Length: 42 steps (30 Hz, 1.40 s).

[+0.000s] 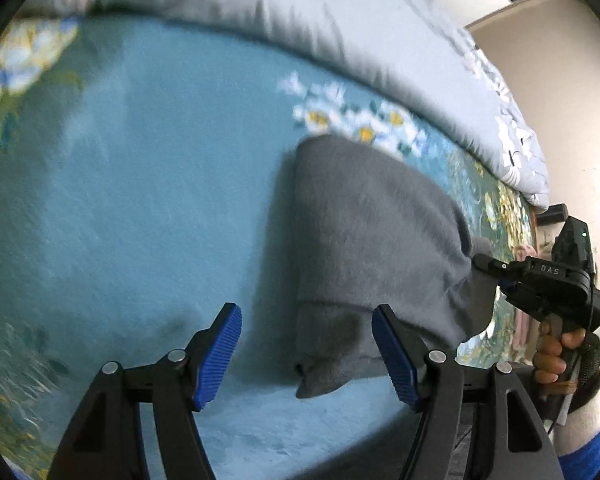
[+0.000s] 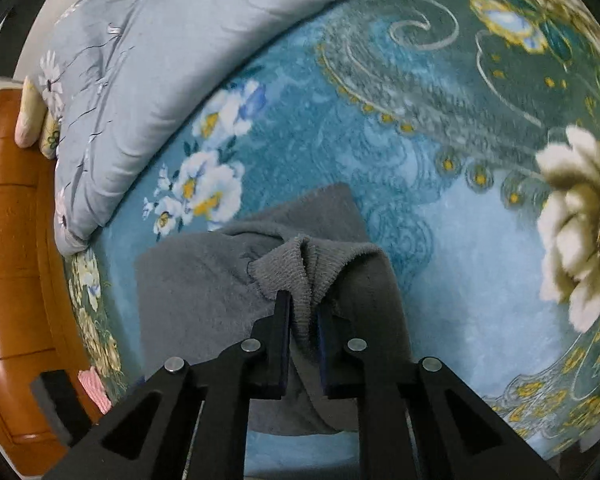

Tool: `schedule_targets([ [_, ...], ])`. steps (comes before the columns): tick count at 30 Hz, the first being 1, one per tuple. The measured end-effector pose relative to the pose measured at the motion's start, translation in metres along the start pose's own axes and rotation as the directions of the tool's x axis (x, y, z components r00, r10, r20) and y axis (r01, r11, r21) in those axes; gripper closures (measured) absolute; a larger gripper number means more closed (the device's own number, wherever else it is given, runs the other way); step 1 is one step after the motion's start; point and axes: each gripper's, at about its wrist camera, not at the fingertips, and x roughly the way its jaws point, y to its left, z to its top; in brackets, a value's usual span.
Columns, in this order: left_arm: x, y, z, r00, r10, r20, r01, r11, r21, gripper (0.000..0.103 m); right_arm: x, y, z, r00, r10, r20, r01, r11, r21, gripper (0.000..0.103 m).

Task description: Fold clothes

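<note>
Left gripper [image 1: 307, 354]: hovering with jaws apart, gripping nothing.
Right gripper [image 2: 304, 312]: pinching the grey garment's [image 2: 204, 280] ribbed edge.
Garment: lying folded on the blue floral blanket [image 1: 140, 180].

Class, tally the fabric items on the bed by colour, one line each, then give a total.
Grey garment: 1
Pale blue-grey quilt: 1
Teal floral blanket: 1
Total: 3

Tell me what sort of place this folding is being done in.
Most likely a bedroom. The grey garment lies on a teal flowered plush blanket spread like a bed cover, a pale grey quilt is bunched along its far edge, and a glossy wooden bed frame borders it.
</note>
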Motion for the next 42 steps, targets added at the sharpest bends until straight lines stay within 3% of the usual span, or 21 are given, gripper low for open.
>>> schedule_targets([
  [3,-0.008,-0.017,0.008,0.998,-0.053,0.028,0.051,0.997,0.056,0.031,-0.019,0.009,-0.001,0.999,-0.044,0.020,0.045,0.997,-0.065,0.080],
  [6,-0.001,-0.038,0.013,0.996,-0.087,0.020,0.083,0.989,0.122,0.031,-0.044,0.015,-0.009,0.992,-0.084,0.098,0.093,0.992,-0.089,0.078],
  [12,0.032,-0.053,0.008,0.997,-0.063,-0.040,0.069,0.982,0.177,0.031,-0.016,0.039,-0.021,0.999,-0.049,0.016,0.051,0.983,-0.176,0.077],
  [14,0.042,-0.047,0.005,0.998,-0.032,-0.048,0.040,0.982,0.183,0.031,0.001,0.037,-0.019,0.998,-0.061,-0.009,0.058,0.986,-0.157,0.077],
  [18,0.057,-0.035,0.004,0.997,-0.039,-0.067,0.049,0.988,0.148,0.031,0.026,0.010,-0.009,0.998,-0.040,-0.058,0.040,0.999,-0.006,0.077],
  [22,0.049,-0.037,0.007,0.995,-0.052,-0.082,0.064,0.988,0.140,0.031,0.020,0.015,-0.011,0.998,-0.037,-0.060,0.035,0.999,-0.021,0.077],
  [24,0.036,-0.033,0.011,0.996,-0.073,-0.048,0.079,0.988,0.132,0.031,0.005,0.021,-0.012,0.999,-0.023,-0.030,0.021,0.997,-0.068,0.076],
  [26,0.022,-0.028,0.016,0.996,-0.093,-0.009,0.093,0.988,0.124,0.031,-0.012,0.022,-0.012,1.000,-0.001,0.008,0.002,0.993,-0.117,0.060],
  [29,0.026,-0.012,0.024,0.997,-0.072,-0.005,0.072,0.993,0.089,0.031,-0.023,0.010,-0.005,0.999,-0.033,-0.007,0.031,0.983,-0.184,0.037],
  [32,0.045,0.007,0.027,0.998,-0.057,-0.041,0.057,0.998,0.021,0.031,-0.020,0.002,0.001,0.997,-0.056,-0.062,0.040,0.972,-0.233,0.033],
  [34,0.055,0.013,0.026,0.997,-0.066,-0.051,0.065,0.998,-0.010,0.028,-0.009,-0.001,0.004,0.991,-0.036,-0.132,0.003,0.969,-0.246,0.030],
  [36,0.064,0.019,0.023,0.994,-0.086,-0.072,0.082,0.995,-0.049,0.022,0.003,-0.001,0.005,0.981,-0.048,-0.190,-0.005,0.963,-0.268,0.020],
  [42,0.076,0.029,0.018,0.981,-0.166,-0.104,0.153,0.980,-0.125,0.011,0.031,0.000,0.015,0.951,-0.115,-0.288,0.012,0.941,-0.338,0.019],
])
